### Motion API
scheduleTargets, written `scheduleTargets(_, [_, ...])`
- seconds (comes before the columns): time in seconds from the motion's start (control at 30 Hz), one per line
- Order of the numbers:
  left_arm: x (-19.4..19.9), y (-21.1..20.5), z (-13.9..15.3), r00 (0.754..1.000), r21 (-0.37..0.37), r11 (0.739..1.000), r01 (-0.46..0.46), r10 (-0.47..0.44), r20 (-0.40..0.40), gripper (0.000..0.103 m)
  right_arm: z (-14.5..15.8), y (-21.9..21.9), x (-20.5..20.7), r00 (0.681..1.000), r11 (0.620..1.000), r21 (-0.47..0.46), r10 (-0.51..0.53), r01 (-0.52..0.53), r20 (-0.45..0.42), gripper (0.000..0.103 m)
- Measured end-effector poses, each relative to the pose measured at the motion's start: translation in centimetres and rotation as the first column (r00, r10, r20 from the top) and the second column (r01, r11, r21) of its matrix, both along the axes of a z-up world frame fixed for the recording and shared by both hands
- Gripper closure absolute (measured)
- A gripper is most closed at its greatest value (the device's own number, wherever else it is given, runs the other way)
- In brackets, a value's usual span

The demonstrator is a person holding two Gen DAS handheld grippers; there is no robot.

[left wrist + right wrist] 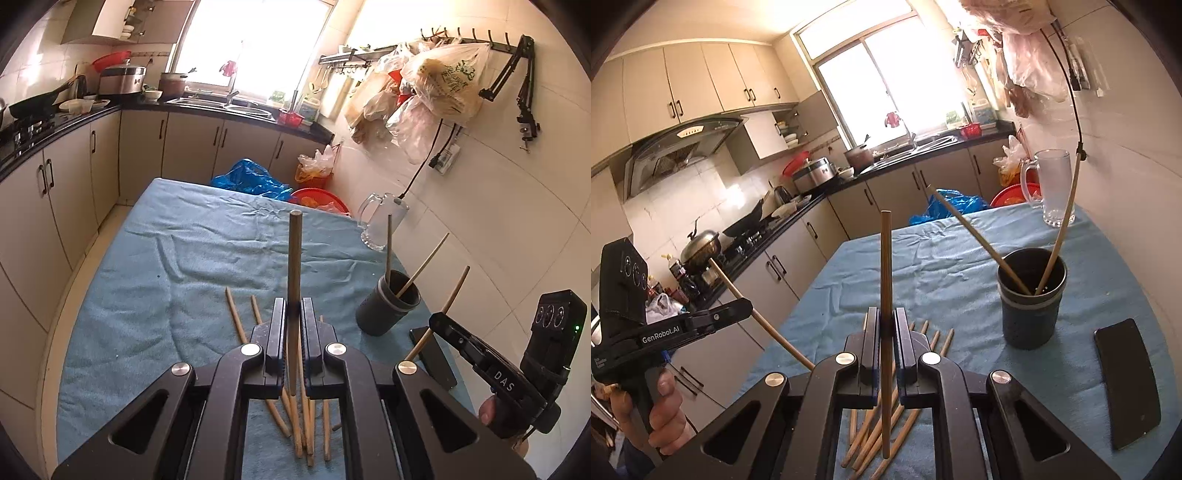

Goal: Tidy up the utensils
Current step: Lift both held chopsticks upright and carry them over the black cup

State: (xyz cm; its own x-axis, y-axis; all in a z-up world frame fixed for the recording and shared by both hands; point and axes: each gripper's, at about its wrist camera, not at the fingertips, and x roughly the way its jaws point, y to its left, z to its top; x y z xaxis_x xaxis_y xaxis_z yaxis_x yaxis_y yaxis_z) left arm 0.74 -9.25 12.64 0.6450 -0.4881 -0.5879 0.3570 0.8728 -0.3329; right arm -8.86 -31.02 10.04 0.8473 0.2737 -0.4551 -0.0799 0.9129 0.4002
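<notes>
Two chopsticks are up off the table at this moment, one in each gripper. Nearest in the left wrist view, the left gripper [294, 306] has its fingers clamped together on a chopstick [294, 258] — a plain, round wooden stick, darker and greyish toward its blunt top, standing almost upright with its lower end poking out below the pads. The right gripper [886, 325] is likewise pinched shut on a paler, tan chopstick [886, 266], also upright, square-cut at the top.

Below both grippers, at the near edge of the table [147, 258], lies a loose pile of chopsticks [303, 424] — light wood, tapered, fanned out and crossing one another on the wrinkled blue cloth.

Further along, toward the table's right edge, stands a dark cylindrical holder [1030, 299], upright, with two chopsticks [979, 236] leaning in it, one tipped left and one tipped right. Just beside it, nearer the right edge, a black phone [1126, 384] lies flat.

At the far right corner a clear glass mug [1052, 184] stands with its handle to the left. Past the far edge sit a blue plastic bag [251, 181] and a red basin [317, 199], and beyond them the dark kitchen counter [207, 107] under a bright window.
</notes>
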Motion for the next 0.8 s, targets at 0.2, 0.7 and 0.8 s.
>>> scheduleTargets(0.2, [-0.2,-0.9,0.9,1.000,0.001,1.000,0.023,-0.023,0.018,0.097,0.4,-0.5,-0.4,1.000,1.000,0.004,-0.020,0.020,0.009,0.095])
scheduleTargets(0.7, [0.0,-3.8,3.2,0.995,-0.015,0.995,0.097,-0.096,0.028,0.097,1.4,-3.2,-1.6,0.996,0.996,0.032,-0.087,0.086,0.035,0.095])
scheduleTargets(0.8, [-0.1,-4.6,3.8,0.993,-0.012,0.994,0.112,-0.111,0.041,0.097,1.5,-3.9,-1.8,0.994,0.994,0.039,-0.102,0.101,0.038,0.095])
